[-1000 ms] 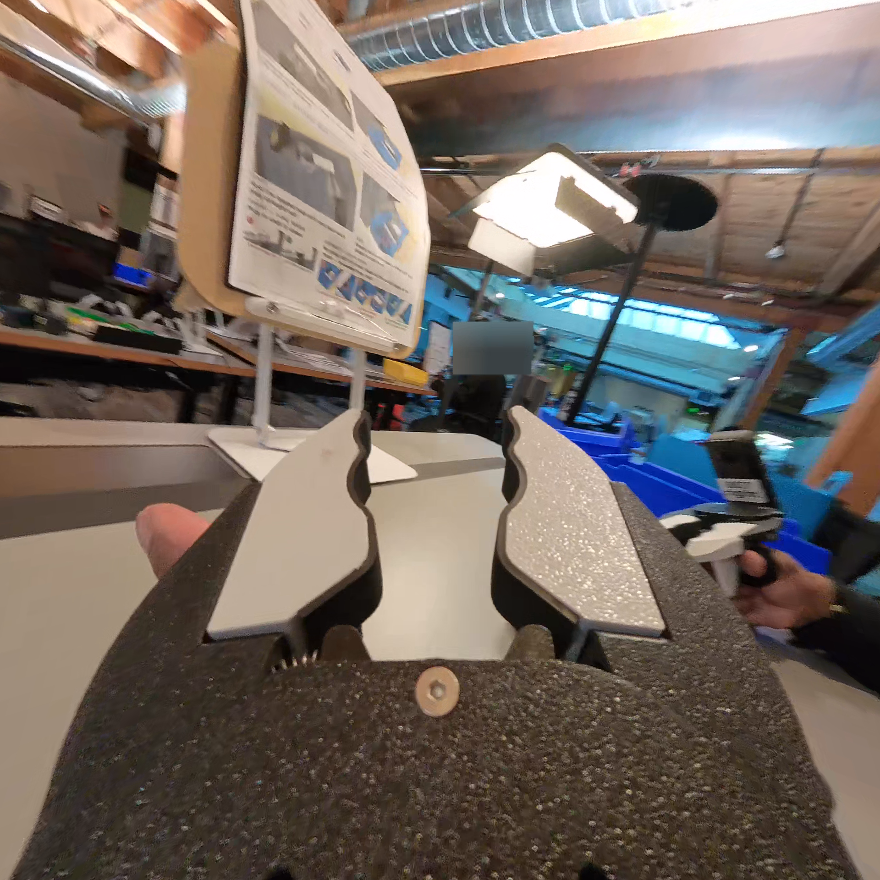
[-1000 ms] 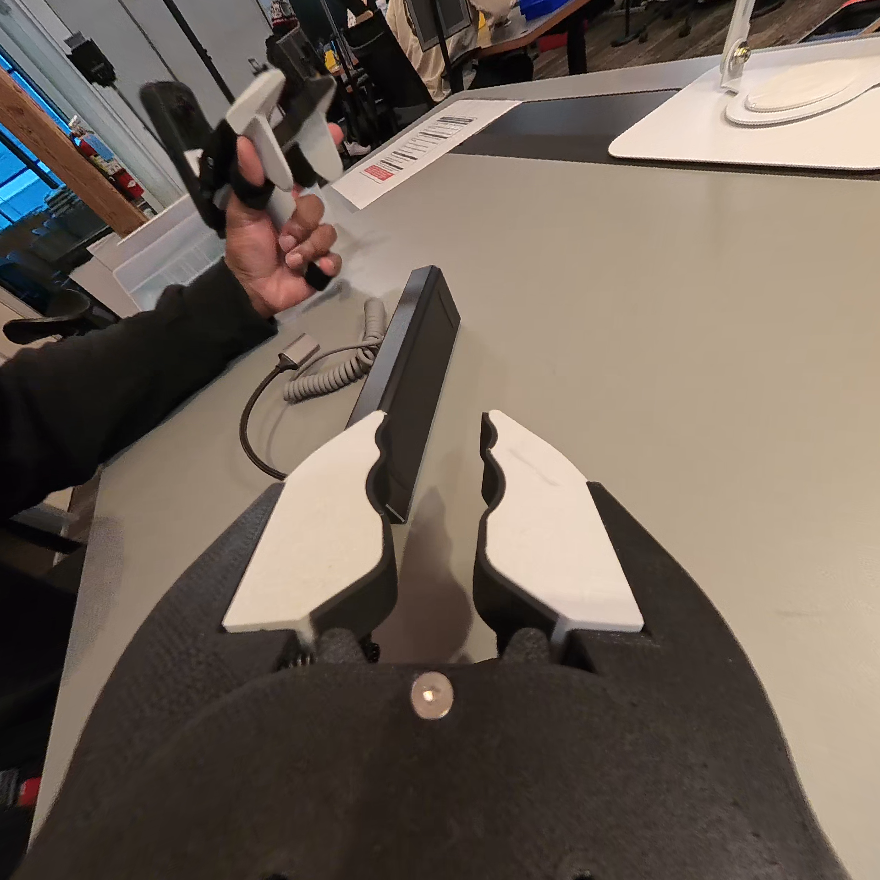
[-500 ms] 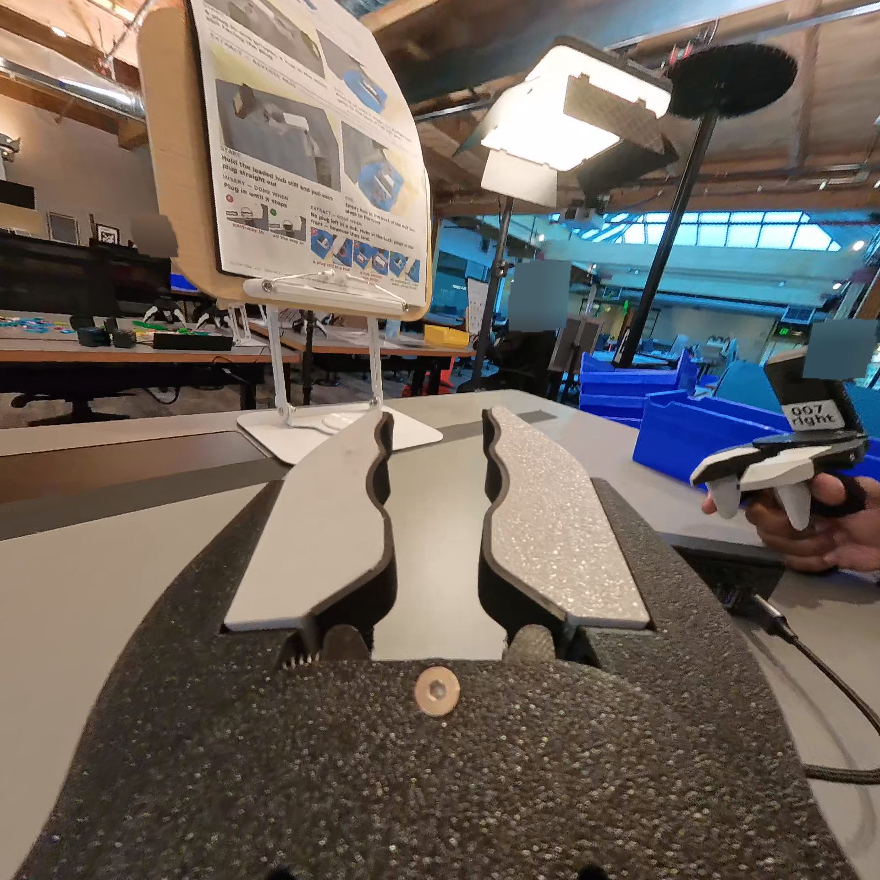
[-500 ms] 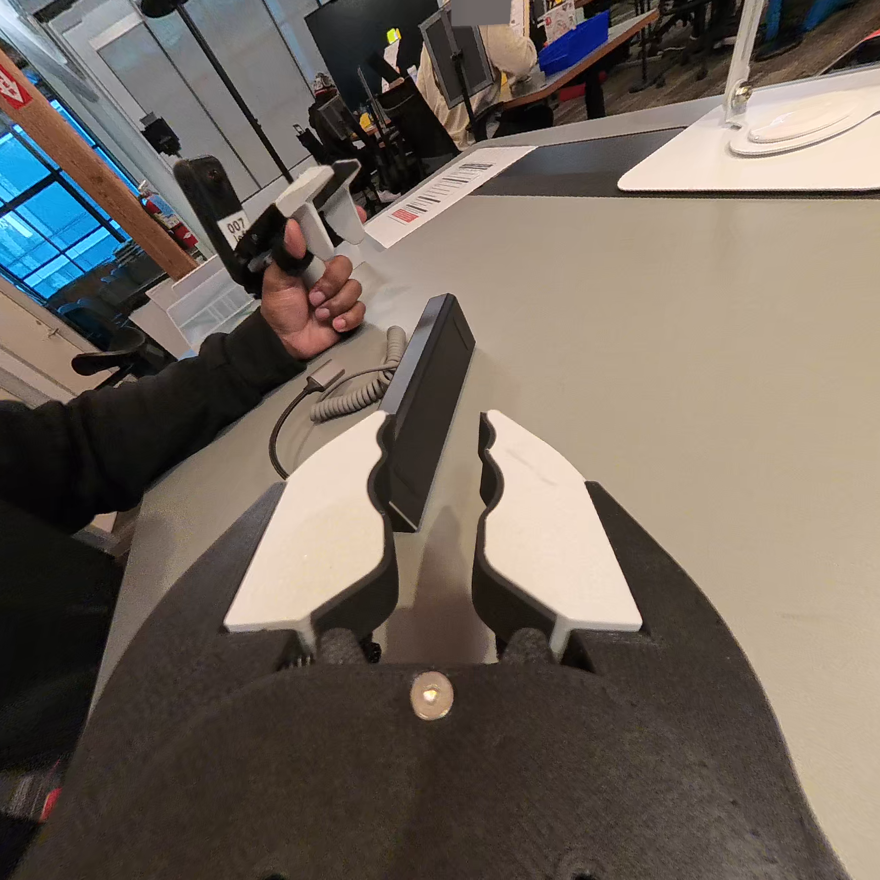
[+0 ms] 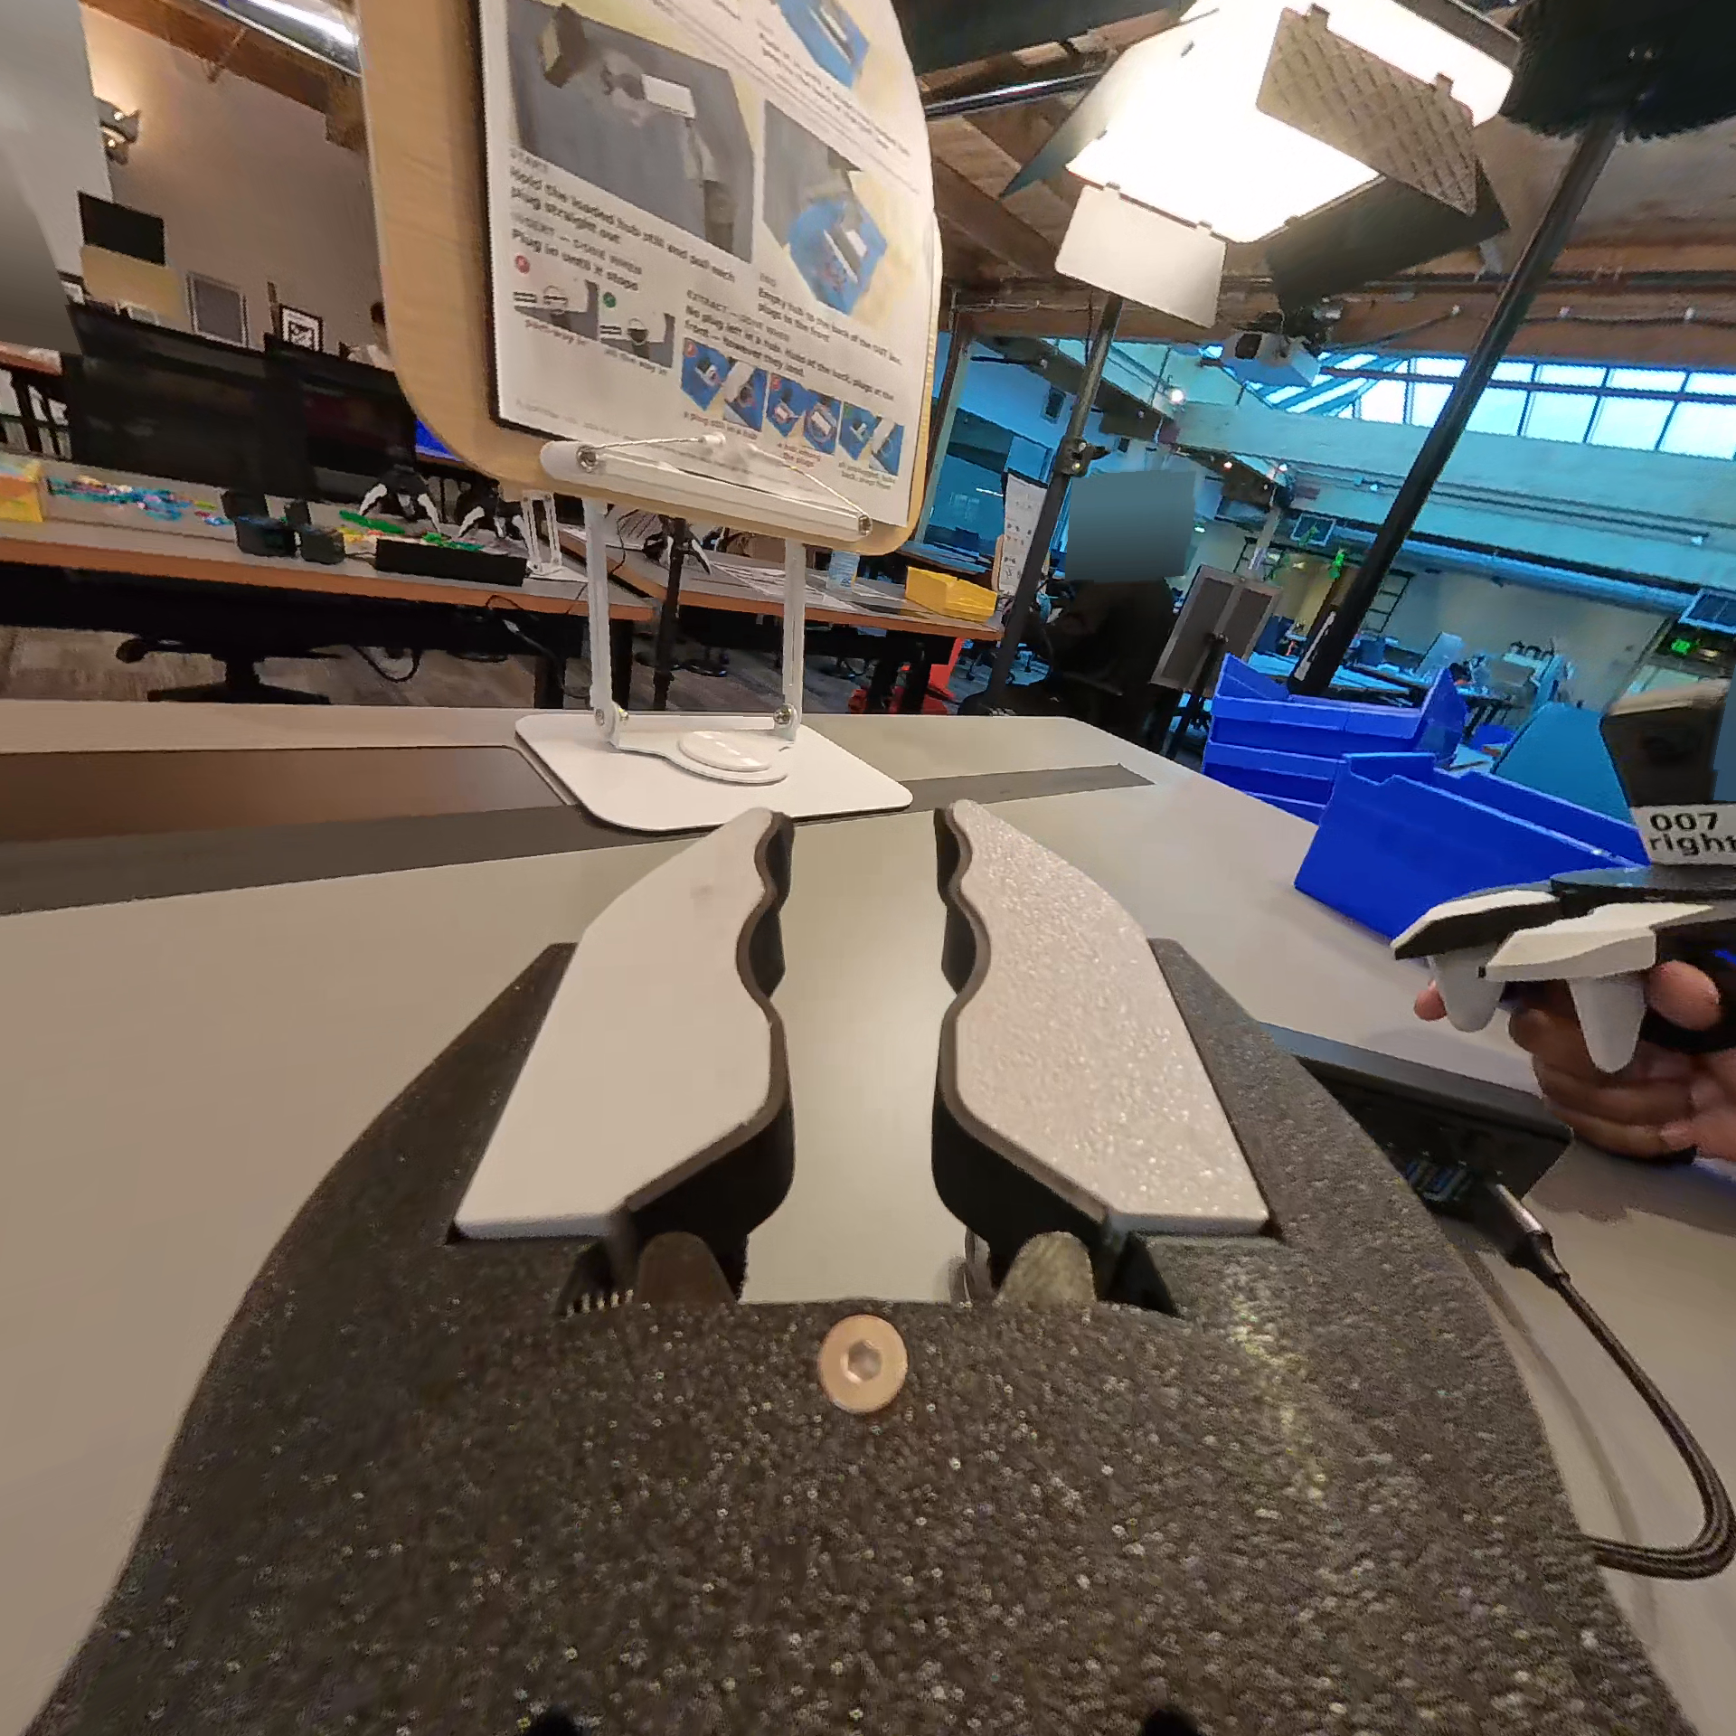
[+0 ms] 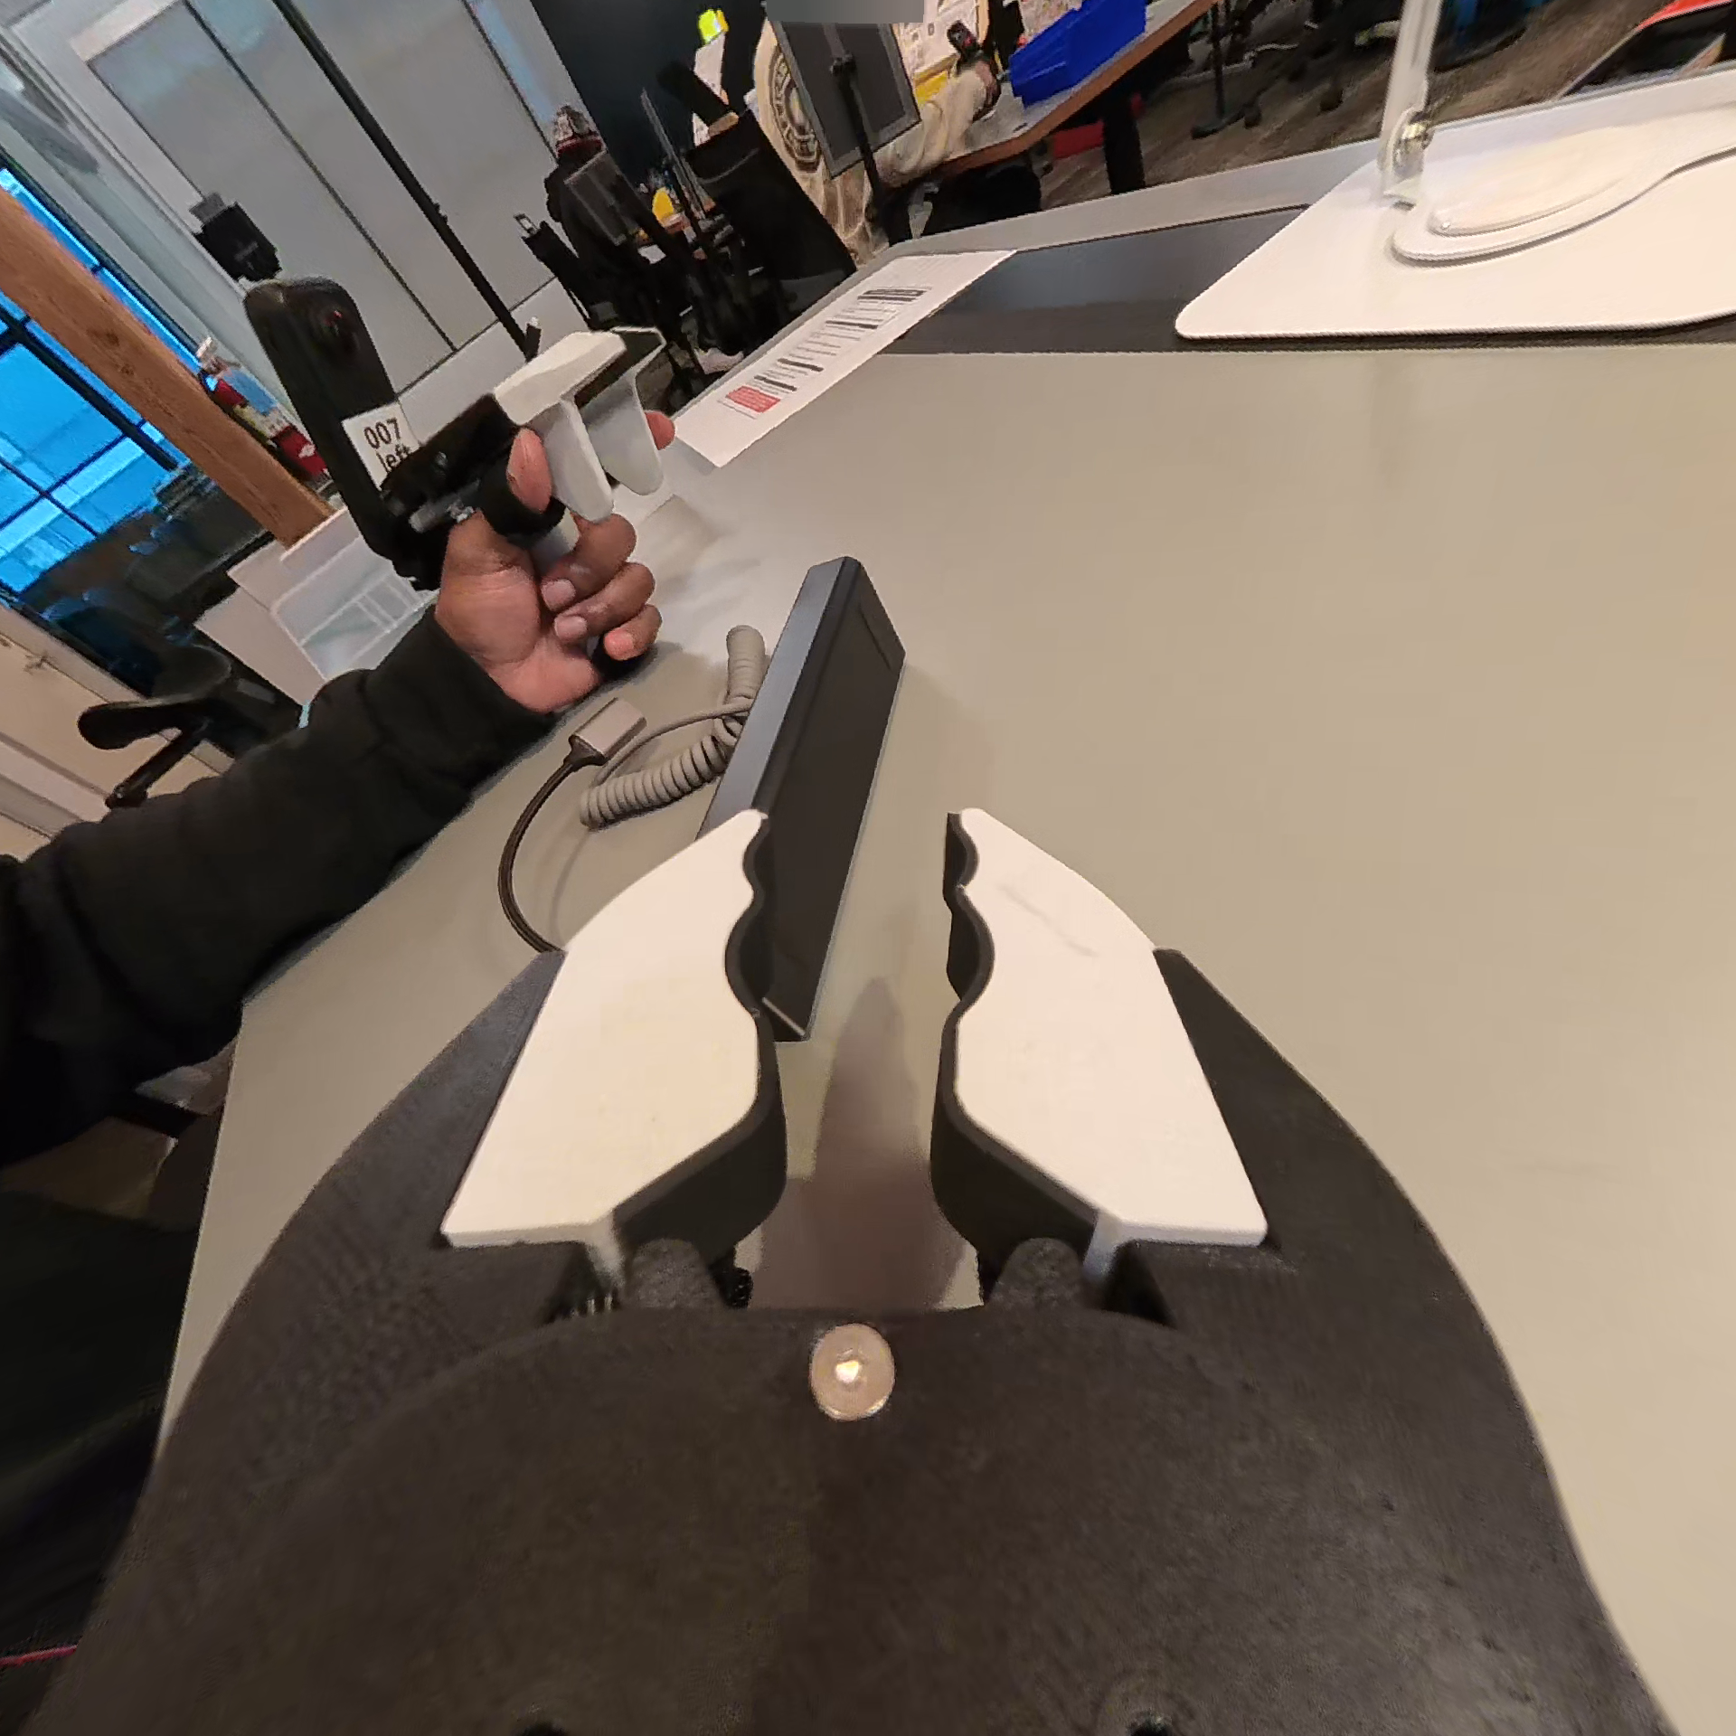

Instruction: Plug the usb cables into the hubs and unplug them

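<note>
Grey table (image 6: 1315, 658) carries a black hub (image 6: 827, 751); both label-tagged grippers' jaws gape, empty.

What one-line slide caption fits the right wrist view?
Open right gripper hovers over a black USB hub on the grey table, coiled cable beside it.

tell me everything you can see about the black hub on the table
The black hub is a long, slim rectangular bar with a matte dark casing, lying flat on the grey table. In the right wrist view it runs away from the right claw, its near end between the open fingers, not gripped. A black braided cable is plugged into one end, where blue ports show in the left wrist view. A grey coiled cable lies against its side; whether that one is plugged in cannot be seen.
</note>
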Action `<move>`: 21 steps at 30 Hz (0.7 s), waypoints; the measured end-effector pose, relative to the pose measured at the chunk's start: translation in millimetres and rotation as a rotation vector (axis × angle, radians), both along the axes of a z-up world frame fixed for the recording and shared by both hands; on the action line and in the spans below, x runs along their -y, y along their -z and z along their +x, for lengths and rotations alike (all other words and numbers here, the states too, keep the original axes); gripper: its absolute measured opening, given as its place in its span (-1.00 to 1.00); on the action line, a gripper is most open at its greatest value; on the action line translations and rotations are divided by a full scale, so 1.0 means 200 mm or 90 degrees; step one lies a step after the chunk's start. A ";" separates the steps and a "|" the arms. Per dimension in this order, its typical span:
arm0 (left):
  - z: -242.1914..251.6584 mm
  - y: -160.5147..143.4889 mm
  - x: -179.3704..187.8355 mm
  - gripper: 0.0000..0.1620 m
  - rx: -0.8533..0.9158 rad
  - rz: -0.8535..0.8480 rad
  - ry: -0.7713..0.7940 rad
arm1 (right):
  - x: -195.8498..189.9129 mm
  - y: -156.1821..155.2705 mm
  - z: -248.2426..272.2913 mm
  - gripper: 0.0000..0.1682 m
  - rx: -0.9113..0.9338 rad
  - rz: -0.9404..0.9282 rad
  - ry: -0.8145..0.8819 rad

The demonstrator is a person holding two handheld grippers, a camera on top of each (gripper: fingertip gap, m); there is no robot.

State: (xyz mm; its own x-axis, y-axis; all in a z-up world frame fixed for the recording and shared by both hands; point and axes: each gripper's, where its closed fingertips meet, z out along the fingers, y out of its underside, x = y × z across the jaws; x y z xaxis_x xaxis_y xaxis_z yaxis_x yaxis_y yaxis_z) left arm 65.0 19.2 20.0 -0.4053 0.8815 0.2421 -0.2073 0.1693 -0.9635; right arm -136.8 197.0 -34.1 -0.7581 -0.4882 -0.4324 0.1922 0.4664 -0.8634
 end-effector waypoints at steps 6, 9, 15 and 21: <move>-0.02 0.02 0.00 -0.61 0.014 0.019 0.018 | 0.00 0.02 0.00 -0.61 0.002 0.017 -0.004; -0.04 0.04 -0.01 -0.61 0.034 0.022 0.024 | 0.00 0.02 0.01 -0.61 0.002 0.021 -0.007; -0.03 -0.01 -0.04 -0.58 0.070 0.020 0.012 | 0.00 0.02 0.00 -0.61 0.008 0.025 -0.007; 0.40 -0.39 -0.16 -0.45 0.128 0.019 -0.107 | 0.00 0.01 -0.01 -0.61 0.032 0.028 -0.007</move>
